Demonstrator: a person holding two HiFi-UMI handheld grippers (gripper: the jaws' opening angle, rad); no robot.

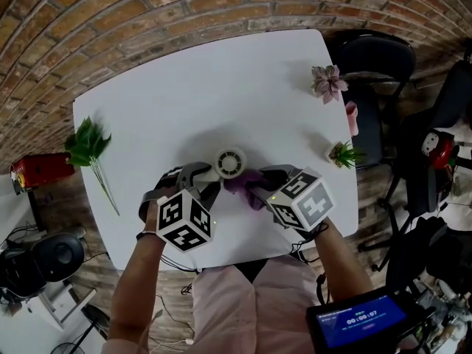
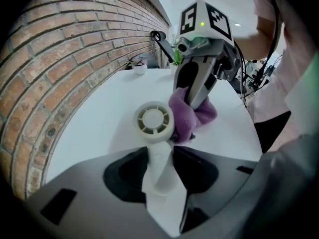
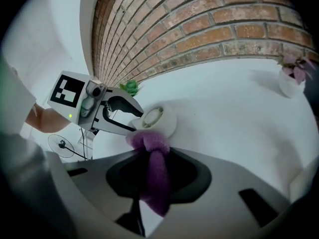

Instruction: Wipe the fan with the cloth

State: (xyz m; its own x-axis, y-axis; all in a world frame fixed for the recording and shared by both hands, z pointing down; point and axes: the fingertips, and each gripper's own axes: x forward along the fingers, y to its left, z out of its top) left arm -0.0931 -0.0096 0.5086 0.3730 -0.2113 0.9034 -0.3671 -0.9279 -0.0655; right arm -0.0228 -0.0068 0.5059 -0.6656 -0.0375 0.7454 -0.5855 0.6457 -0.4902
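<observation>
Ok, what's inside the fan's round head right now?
A central hub and radial ribs show inside the fan head. Blades behind them cannot be made out, and the purple cloth hides one side of its rim.

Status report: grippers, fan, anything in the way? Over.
Left gripper shut on fan handle. Right gripper shut on purple cloth, cloth against fan's rim. Small potted plant to the right, well apart.
</observation>
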